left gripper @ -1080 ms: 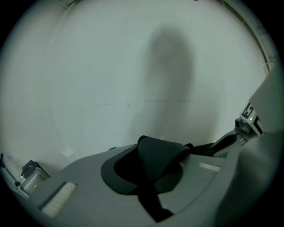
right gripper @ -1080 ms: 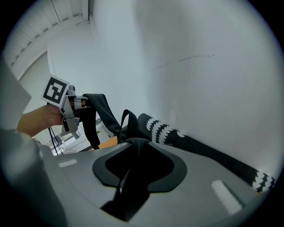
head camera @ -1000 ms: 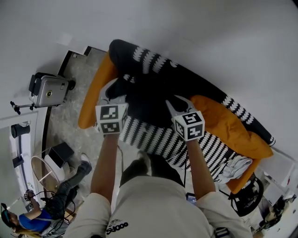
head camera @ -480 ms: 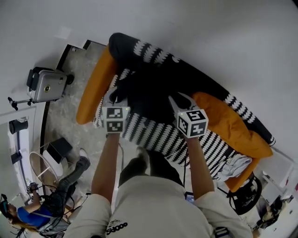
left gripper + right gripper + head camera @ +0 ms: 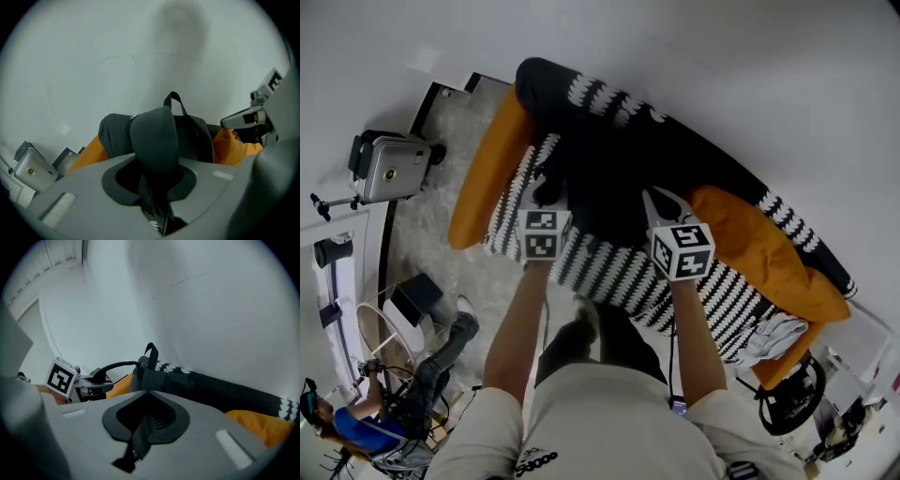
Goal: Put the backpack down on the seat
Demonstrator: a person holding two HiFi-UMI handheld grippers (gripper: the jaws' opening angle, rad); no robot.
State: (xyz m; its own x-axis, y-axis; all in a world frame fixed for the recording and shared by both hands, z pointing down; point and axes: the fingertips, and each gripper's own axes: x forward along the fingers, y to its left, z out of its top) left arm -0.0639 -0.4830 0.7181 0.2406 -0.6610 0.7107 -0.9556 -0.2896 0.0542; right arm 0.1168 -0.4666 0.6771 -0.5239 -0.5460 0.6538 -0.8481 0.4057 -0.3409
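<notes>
I judge the main job done. In the head view the backpack (image 5: 595, 183) stands on the seat (image 5: 609, 272), upright against the back (image 5: 703, 159). One orange cushion (image 5: 483, 178) is at its 9 o'clock and another is at its 4 o'clock. In the left gripper view its handle (image 5: 173, 97) sticks up at 12 o'clock, so the bag looks settled rather than slumped.

My left gripper (image 5: 157, 216) is at the bag's 7 o'clock in the head view. Its jaws have just been easing apart, yet they stand close together. The padded strap (image 5: 154, 140) runs down between them, and as far as I can see the pads bear on it.

My right gripper (image 5: 135, 448) is at the bag's 4 o'clock in the head view. Its jaws have just closed together, and I see nothing caught between them. In its own view the bag lies ahead at 12 o'clock, apart from the jaws.

What is left, as I read it, is small. I need to open the left jaws fully so the strap drops free, then draw both grippers back toward 6 o'clock. The one risk I see is the strap catching on the toothed pads as I pull away. That could tug the bag forward off the back, so I would open wide before moving.
</notes>
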